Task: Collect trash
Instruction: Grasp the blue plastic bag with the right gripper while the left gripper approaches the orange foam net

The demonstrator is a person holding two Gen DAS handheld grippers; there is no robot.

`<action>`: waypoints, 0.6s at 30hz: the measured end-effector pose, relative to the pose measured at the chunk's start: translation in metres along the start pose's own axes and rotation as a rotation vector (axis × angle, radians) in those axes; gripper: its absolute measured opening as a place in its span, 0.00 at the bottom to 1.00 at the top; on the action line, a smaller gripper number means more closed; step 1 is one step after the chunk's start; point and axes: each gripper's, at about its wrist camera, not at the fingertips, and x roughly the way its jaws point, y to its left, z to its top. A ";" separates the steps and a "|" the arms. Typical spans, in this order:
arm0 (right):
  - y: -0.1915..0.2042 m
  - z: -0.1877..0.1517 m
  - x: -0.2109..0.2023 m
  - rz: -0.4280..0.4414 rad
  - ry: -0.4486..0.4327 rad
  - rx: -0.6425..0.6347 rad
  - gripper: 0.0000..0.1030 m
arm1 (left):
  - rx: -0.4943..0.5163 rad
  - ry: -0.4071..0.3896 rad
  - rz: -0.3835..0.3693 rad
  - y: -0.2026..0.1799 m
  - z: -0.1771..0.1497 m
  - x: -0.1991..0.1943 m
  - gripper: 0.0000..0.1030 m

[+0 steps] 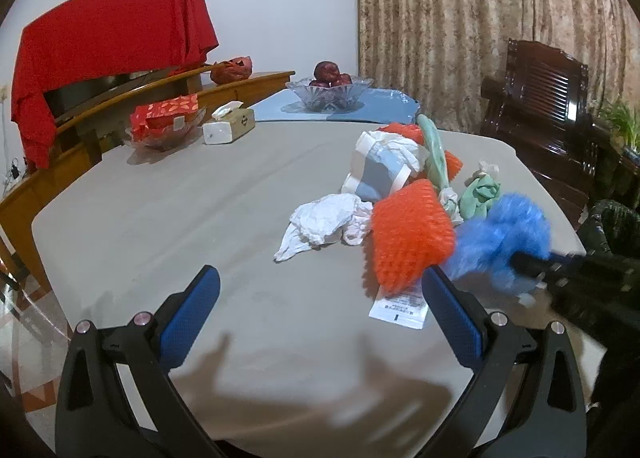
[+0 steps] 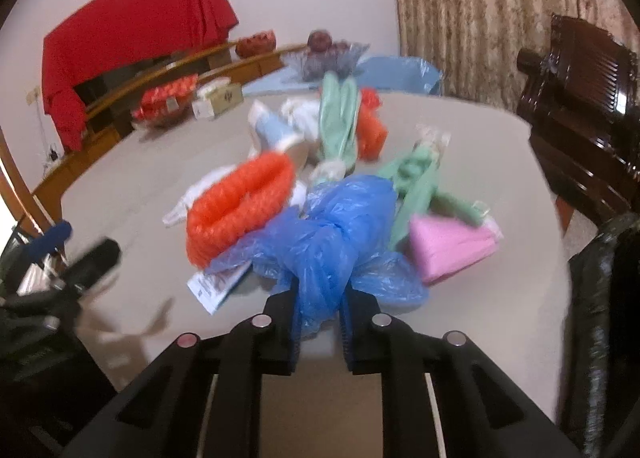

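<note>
A pile of trash lies on the grey table [image 1: 180, 218]: an orange foam net [image 1: 408, 234], crumpled white tissue [image 1: 324, 222], a white and blue pack [image 1: 376, 170], green plastic bags [image 1: 478, 194] and a white printed wrapper [image 1: 400, 308]. My left gripper [image 1: 320, 310] is open and empty, low over the table just before the pile. My right gripper [image 2: 320, 310] is shut on a blue plastic bag [image 2: 332, 234], which also shows blurred in the left wrist view [image 1: 500, 238]. A pink packet [image 2: 452, 246] and the orange net [image 2: 240, 206] lie behind it.
A black trash bag [image 2: 600, 318] hangs at the table's right edge. At the back stand a glass bowl of apples [image 1: 330, 92], a tissue box [image 1: 230, 124] and a dish with red packets [image 1: 164, 122]. A dark wooden chair [image 1: 536, 98] stands at right.
</note>
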 end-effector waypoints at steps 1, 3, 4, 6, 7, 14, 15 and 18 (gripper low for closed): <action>-0.002 0.002 -0.005 -0.007 -0.012 0.001 0.16 | 0.005 -0.004 -0.007 -0.003 0.001 0.000 0.95; -0.009 0.008 -0.015 -0.022 -0.039 0.012 0.16 | 0.012 -0.009 -0.024 -0.009 0.004 0.003 0.95; -0.014 0.011 -0.021 -0.027 -0.056 0.023 0.16 | 0.018 -0.011 -0.031 -0.014 0.004 0.004 0.95; -0.021 0.015 -0.026 -0.044 -0.076 0.029 0.16 | 0.036 -0.018 -0.046 -0.024 0.007 0.009 0.95; -0.024 0.017 -0.028 -0.056 -0.083 0.032 0.16 | 0.042 -0.021 -0.049 -0.027 0.007 0.010 0.94; -0.043 0.022 -0.027 -0.101 -0.093 0.070 0.16 | 0.105 0.007 -0.100 -0.066 0.009 0.046 0.78; -0.045 0.022 -0.029 -0.102 -0.096 0.072 0.16 | 0.113 0.013 -0.101 -0.070 0.008 0.050 0.78; -0.048 0.025 -0.030 -0.112 -0.098 0.067 0.16 | 0.128 0.021 -0.086 -0.077 0.007 0.058 0.76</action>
